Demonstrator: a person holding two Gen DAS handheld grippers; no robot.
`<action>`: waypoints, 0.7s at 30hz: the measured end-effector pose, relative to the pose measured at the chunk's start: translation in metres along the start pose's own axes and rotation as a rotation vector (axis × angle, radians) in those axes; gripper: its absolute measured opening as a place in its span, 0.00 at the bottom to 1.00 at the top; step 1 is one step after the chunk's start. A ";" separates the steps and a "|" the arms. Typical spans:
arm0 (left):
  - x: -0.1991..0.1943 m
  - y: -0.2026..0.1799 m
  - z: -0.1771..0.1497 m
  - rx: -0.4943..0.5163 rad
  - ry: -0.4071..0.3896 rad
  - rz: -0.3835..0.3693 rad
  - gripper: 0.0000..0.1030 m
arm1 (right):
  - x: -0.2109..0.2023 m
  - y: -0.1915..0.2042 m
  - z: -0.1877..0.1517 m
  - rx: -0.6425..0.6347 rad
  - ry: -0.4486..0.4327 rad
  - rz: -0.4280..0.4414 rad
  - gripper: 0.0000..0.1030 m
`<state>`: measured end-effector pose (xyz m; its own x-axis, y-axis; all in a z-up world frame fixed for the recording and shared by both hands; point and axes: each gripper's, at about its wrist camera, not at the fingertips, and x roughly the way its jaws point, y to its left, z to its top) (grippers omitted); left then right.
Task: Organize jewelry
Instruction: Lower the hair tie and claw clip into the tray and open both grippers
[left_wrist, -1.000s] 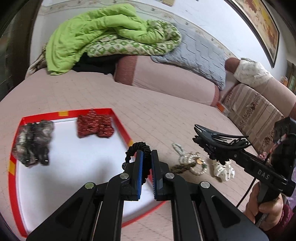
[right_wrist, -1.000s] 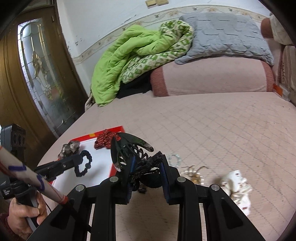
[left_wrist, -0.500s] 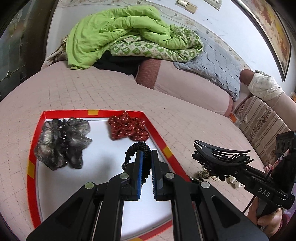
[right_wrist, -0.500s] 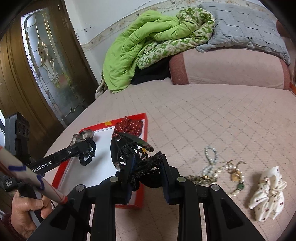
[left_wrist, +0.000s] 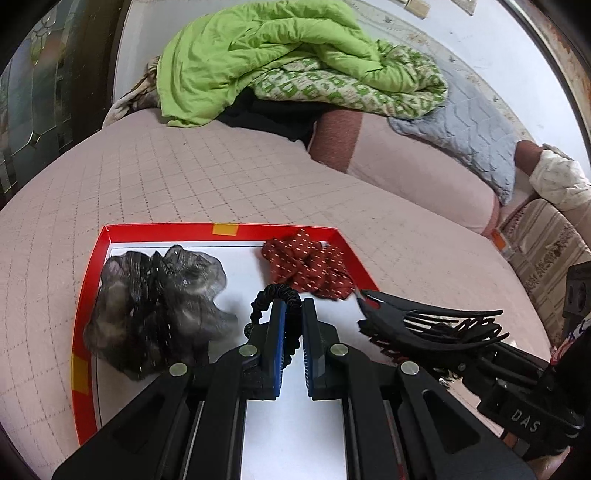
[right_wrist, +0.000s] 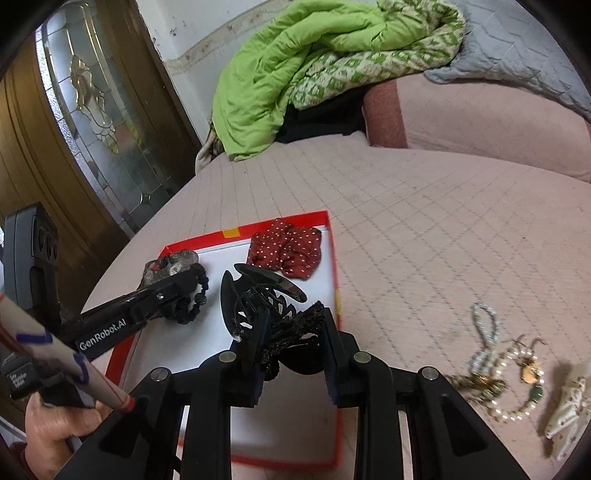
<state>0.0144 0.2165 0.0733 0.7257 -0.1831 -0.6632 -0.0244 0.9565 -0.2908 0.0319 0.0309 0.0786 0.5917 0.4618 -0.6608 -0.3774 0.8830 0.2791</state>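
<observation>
- Red-rimmed tray (left_wrist: 90, 295) lies on the pink quilted bed cover (left_wrist: 184, 177); all places below are given from this tray.
- Grey scrunchie (left_wrist: 155, 306) rests inside, at its left.
- Left gripper (left_wrist: 291, 325) hangs over the tray's middle, fingers pinching a black coiled hair tie (left_wrist: 279, 295).
- Red dotted scrunchie (left_wrist: 310, 266) lies in the far right corner.
- Right gripper (right_wrist: 291, 332) is above the tray's right part, clamped on a black claw clip (right_wrist: 258, 295).
- Beaded bracelets (right_wrist: 495, 362) and a white scrunchie (right_wrist: 569, 413) lie off the tray, to its right.
</observation>
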 end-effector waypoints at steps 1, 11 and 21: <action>0.004 0.002 0.002 -0.003 0.006 0.009 0.08 | 0.005 0.001 0.002 0.008 0.008 0.005 0.28; 0.032 0.016 0.013 -0.036 0.054 0.071 0.08 | 0.046 0.003 0.011 0.056 0.070 0.023 0.28; 0.037 0.018 0.015 -0.053 0.063 0.065 0.09 | 0.061 -0.003 0.007 0.058 0.125 0.000 0.29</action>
<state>0.0514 0.2299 0.0537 0.6767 -0.1368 -0.7234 -0.1074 0.9537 -0.2808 0.0743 0.0572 0.0427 0.4971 0.4507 -0.7415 -0.3335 0.8881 0.3163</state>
